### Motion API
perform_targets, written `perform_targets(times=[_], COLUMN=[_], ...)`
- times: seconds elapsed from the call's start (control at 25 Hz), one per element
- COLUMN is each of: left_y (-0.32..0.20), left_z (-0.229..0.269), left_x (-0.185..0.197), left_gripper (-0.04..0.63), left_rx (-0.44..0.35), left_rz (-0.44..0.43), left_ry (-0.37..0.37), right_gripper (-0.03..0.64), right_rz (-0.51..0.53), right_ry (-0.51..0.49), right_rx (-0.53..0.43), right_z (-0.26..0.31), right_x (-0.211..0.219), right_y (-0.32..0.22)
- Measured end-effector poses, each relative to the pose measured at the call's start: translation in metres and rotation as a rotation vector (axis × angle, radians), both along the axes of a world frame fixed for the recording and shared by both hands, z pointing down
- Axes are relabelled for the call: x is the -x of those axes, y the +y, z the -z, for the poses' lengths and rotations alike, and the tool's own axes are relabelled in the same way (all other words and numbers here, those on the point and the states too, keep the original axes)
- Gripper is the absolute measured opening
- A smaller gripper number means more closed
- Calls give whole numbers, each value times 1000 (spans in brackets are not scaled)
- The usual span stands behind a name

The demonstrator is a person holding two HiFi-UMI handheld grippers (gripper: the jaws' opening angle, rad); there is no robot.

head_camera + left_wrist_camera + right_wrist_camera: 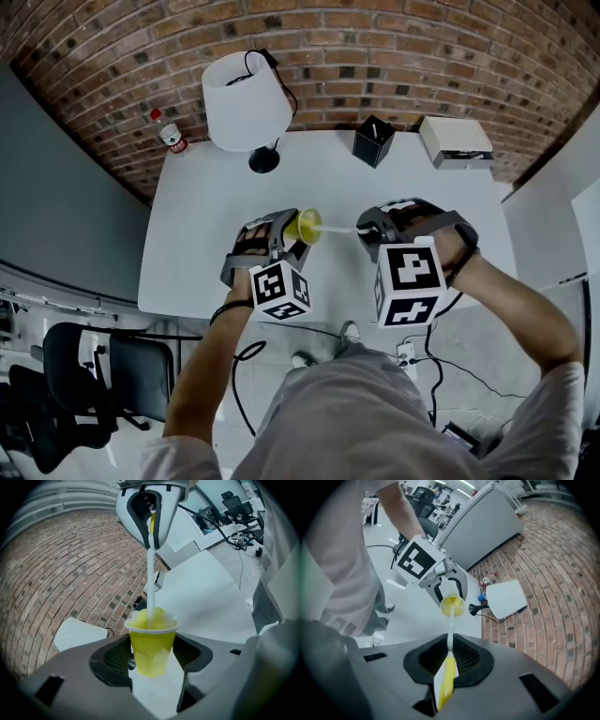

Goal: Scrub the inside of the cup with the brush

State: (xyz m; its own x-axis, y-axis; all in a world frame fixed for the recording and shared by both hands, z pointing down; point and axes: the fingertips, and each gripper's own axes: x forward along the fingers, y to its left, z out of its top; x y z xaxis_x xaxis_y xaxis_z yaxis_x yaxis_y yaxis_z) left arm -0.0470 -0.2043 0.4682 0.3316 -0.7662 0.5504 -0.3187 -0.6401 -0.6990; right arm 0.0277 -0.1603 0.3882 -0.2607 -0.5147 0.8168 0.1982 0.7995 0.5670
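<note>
At frame centre, my left gripper (pixel 292 239) pinched the cup (pixel 151 644) mid-wall: light, likely crushable. My right gripper (pixel 367 233) clamped the stiff brush (pixel 446 679) by its handle, head inside.

I'm clamping the right gripper (pixel 450 659) on the brush (pixel 446 680), its jaws pressing the yellow-and-white handle from both sides. The thin white shaft is running straight ahead into the mouth of the yellow cup (pixel 453 606), which is facing me. The left gripper (pixel 452 598) is pinching that cup, its marker cube (pixel 417 560) showing behind it. A white lamp (pixel 506 599) is standing on the white table (pixel 417 620) beyond, near the brick wall (pixel 548 573). A person's shirt (pixel 342 573) is filling the left edge.
</note>
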Motion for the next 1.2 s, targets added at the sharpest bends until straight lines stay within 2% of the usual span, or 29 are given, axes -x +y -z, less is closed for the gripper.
perform_targets(times=[0.2,0.8,1.2], left_y=[0,-2,-5], left_z=[1,7,9], left_x=[1,-2,-6], left_gripper=[285,285,285], left_rx=[-17,-63,-95], left_rz=[4,-14,-25], left_ry=[-3,-24,-51], right_gripper=[31,31,31], right_rz=[-148,-563,-782], right_ry=[-122,-399,-558], right_rx=[190,712,1046], right_z=[2,-7,-13], right_x=[0,-13,-21], right_y=[-2,-7,-7])
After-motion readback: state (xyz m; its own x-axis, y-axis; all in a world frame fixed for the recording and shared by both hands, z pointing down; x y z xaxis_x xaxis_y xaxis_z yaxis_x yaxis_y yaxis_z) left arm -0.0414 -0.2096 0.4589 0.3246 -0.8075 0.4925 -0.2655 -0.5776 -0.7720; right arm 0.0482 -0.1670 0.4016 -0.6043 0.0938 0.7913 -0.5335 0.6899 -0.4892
